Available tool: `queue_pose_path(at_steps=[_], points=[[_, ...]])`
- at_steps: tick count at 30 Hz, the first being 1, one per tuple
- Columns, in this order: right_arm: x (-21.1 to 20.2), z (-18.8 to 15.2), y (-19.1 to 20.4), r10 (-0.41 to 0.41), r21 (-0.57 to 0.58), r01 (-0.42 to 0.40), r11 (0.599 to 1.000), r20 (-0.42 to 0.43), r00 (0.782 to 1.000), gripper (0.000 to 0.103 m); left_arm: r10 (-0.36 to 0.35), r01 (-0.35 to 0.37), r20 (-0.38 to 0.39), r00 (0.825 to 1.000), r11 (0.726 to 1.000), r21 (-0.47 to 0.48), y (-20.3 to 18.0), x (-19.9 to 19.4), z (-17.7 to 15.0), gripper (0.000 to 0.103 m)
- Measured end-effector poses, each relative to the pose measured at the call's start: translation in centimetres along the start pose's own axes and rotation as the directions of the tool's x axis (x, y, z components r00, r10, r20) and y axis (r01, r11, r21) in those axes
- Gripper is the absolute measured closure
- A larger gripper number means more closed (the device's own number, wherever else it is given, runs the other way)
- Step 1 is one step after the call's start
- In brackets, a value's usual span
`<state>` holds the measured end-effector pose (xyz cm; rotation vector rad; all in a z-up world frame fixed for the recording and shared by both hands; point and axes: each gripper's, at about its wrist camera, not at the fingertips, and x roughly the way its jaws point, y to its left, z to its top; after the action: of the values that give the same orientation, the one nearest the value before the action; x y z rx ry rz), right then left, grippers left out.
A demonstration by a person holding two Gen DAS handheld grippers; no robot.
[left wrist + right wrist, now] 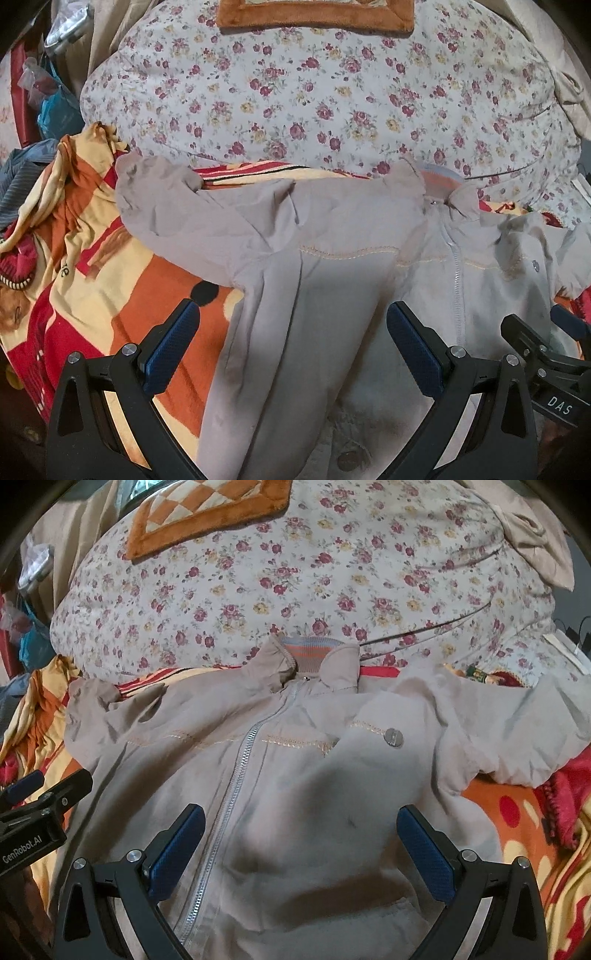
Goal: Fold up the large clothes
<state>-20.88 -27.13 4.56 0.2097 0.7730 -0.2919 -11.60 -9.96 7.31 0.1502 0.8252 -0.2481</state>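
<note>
A beige zip-up jacket [332, 266] [280, 775] lies front up on a bed, zipped, its striped knit collar [310, 651] toward the far side. One sleeve [177, 206] is spread out to the left and the other sleeve [517, 734] bunches at the right. My left gripper [293, 321] hovers open over the jacket's left half, nothing between its blue pads. Over the jacket's right chest my right gripper [301, 825] is open too, just right of the zipper [240, 760]. Each gripper shows at the edge of the other's view: the right gripper [554, 354], the left gripper [33, 805].
Under the jacket is an orange, red and cream patterned blanket [110, 280] [535, 834]. A large floral quilt [314, 92] [295, 572] is heaped behind the collar, with an orange-edged mat [207, 509] on top. Bags and clutter [48, 92] sit at the far left.
</note>
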Motion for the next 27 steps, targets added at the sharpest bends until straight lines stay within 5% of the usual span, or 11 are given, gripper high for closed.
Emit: queue_pose_path(at_steps=[21, 27], points=[[1.6, -0.4, -0.8, -0.019, 0.025, 0.020, 0.999, -0.032, 0.999, 0.000, -0.016, 0.015, -0.052, 0.998, 1.000, -0.016, 0.3, 2.2, -0.1, 0.001], [1.8, -0.6, -0.5, -0.004, 0.010, 0.005, 1.000, -0.048, 0.999, 0.000, -0.041, 0.027, -0.081, 0.996, 0.987, -0.160, 5.5, 3.5, 2.3, 0.001]])
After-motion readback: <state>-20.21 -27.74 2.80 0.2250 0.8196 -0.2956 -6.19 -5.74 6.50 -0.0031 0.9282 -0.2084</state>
